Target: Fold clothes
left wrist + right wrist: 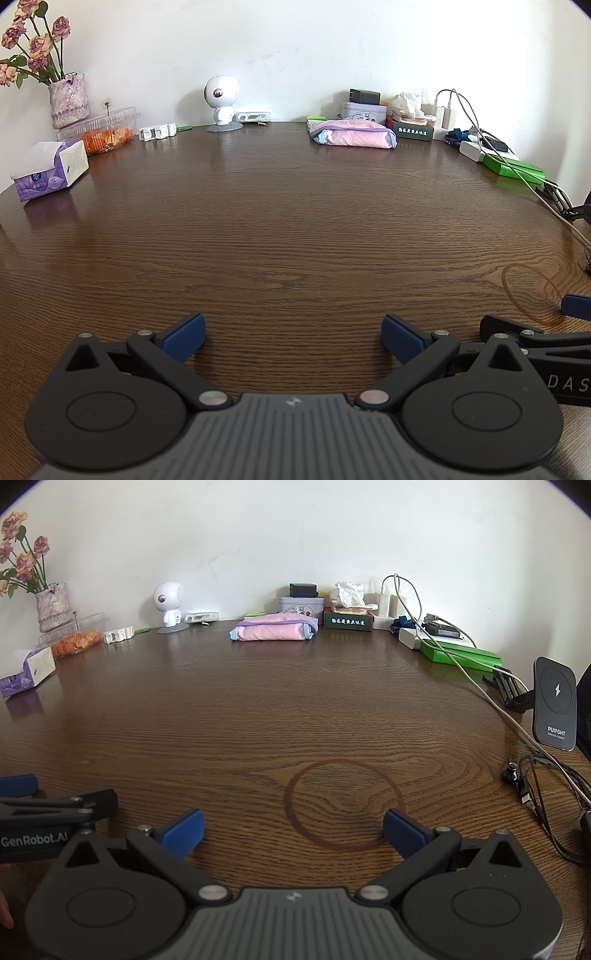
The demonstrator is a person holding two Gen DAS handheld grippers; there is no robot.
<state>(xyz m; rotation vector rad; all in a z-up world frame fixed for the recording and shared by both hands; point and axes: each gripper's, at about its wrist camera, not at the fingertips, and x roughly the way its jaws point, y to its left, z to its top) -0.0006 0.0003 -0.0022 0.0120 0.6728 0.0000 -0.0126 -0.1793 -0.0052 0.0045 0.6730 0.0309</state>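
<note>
A folded pink garment with lilac and light-blue trim [352, 136] [273, 628] lies at the far edge of the dark wooden table [288, 229] [258, 709], far from both grippers. My left gripper [291, 338] rests low over the near part of the table, open, with nothing between its blue pads. My right gripper [293, 830] is also open and empty, just above a round ring stain [341, 805]. The two grippers sit side by side; the right one shows at the edge of the left wrist view [535, 332], the left one at the edge of the right wrist view [55, 808].
Along the wall stand a vase of dried roses [68, 99], a clear box of orange fruit [105, 131], a tissue pack [48, 170], a white robot figure [221, 103], tins and boxes [347, 618], green boxes [461, 655]. Chargers, cables [532, 775] and a wireless charger stand [556, 703] crowd the right edge.
</note>
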